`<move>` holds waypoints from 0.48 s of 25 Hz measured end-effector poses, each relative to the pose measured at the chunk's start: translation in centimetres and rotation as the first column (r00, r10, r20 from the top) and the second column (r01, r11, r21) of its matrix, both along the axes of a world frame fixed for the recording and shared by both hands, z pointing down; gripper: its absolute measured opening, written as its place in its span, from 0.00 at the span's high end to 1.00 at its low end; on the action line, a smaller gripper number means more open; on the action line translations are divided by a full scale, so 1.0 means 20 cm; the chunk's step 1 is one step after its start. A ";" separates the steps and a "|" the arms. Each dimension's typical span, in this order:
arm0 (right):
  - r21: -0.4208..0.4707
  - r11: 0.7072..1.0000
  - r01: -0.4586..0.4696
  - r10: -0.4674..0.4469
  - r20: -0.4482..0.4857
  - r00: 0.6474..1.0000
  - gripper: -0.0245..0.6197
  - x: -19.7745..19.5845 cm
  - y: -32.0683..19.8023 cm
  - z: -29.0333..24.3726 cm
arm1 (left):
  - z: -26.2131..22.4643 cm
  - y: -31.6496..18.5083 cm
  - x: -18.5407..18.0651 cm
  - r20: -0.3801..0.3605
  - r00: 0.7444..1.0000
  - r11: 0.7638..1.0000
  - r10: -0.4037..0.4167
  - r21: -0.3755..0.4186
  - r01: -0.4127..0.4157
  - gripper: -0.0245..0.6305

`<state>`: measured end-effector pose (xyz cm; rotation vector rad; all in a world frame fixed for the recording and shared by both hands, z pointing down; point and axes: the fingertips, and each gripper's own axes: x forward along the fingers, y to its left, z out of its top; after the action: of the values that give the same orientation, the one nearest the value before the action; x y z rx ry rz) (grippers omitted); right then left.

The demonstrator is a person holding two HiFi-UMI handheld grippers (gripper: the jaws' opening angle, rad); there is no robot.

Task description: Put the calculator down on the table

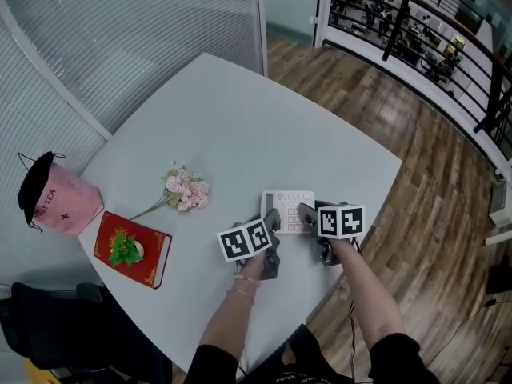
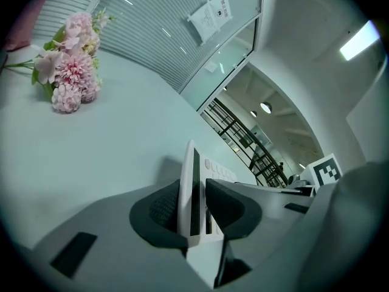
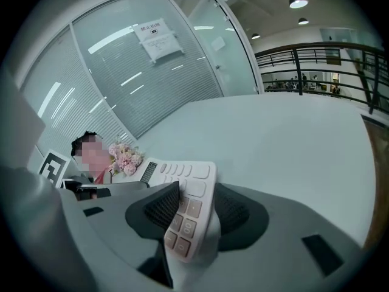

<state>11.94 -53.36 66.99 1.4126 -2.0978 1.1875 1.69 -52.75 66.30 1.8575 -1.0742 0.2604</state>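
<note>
A white calculator (image 1: 290,211) with pale keys is held between both grippers, low over the white table (image 1: 240,126) near its front right edge. My left gripper (image 1: 274,218) is shut on the calculator's left edge (image 2: 189,193), its dark pads (image 2: 159,210) pressing each face. My right gripper (image 1: 306,214) is shut on the calculator's right side (image 3: 188,208), one pad (image 3: 163,207) lying on the keys. Whether the calculator touches the tabletop cannot be told.
A bunch of pink flowers (image 1: 186,189) lies left of the calculator. A red book (image 1: 132,248) and a pink bag (image 1: 58,198) sit at the table's left corner. A dark chair (image 1: 56,326) stands below them. Wooden floor (image 1: 432,182) lies past the table's right edge.
</note>
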 end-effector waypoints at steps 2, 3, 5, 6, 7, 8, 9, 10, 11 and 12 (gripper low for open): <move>-0.013 1.000 0.005 -0.005 -0.022 1.000 0.66 0.00 0.00 0.02 | 0.01 0.00 -0.01 0.037 0.999 1.000 -0.009 -0.003 0.009 0.78; -0.018 1.000 0.010 -0.011 -0.041 0.999 0.66 0.00 0.00 0.03 | 0.01 0.01 -0.01 0.063 0.998 1.000 -0.008 0.001 0.008 0.78; -0.024 1.000 0.020 -0.022 -0.072 0.997 0.66 0.00 0.00 0.04 | 0.01 0.02 -0.01 0.122 0.992 1.000 0.003 0.023 -0.005 0.77; -0.026 0.999 0.022 -0.024 -0.077 0.997 0.66 0.00 0.00 0.05 | 0.01 0.01 -0.01 0.142 0.990 0.999 0.006 0.034 -0.011 0.76; -0.029 0.999 0.024 -0.026 -0.077 0.997 0.66 0.00 0.00 0.05 | 0.01 0.01 -0.01 0.151 0.988 0.999 0.007 0.040 -0.013 0.76; -0.032 0.999 0.027 -0.029 -0.079 0.996 0.66 0.00 0.00 0.06 | 0.01 0.01 -0.01 0.153 0.988 0.999 0.005 0.041 -0.012 0.76; -0.031 0.999 0.031 -0.034 -0.088 0.996 0.65 0.00 0.00 0.06 | 0.01 0.01 -0.01 0.154 0.988 0.999 0.001 0.041 -0.008 0.75; -0.027 0.999 0.035 -0.038 -0.106 0.994 0.65 0.00 0.00 0.06 | 0.01 0.01 -0.02 0.158 0.987 0.999 -0.008 0.041 0.001 0.74; -0.019 0.999 0.036 -0.039 -0.133 0.990 0.65 0.01 0.00 0.05 | 0.02 0.01 -0.03 0.163 0.986 0.999 -0.023 0.041 0.016 0.72; -0.008 0.999 0.033 -0.034 -0.164 0.986 0.62 0.02 0.00 0.04 | 0.02 0.01 -0.04 0.168 0.985 0.999 -0.042 0.041 0.035 0.67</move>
<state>12.27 -53.40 67.84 1.4160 -1.9955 1.0259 0.81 -52.59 66.67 1.8725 -1.2369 0.3831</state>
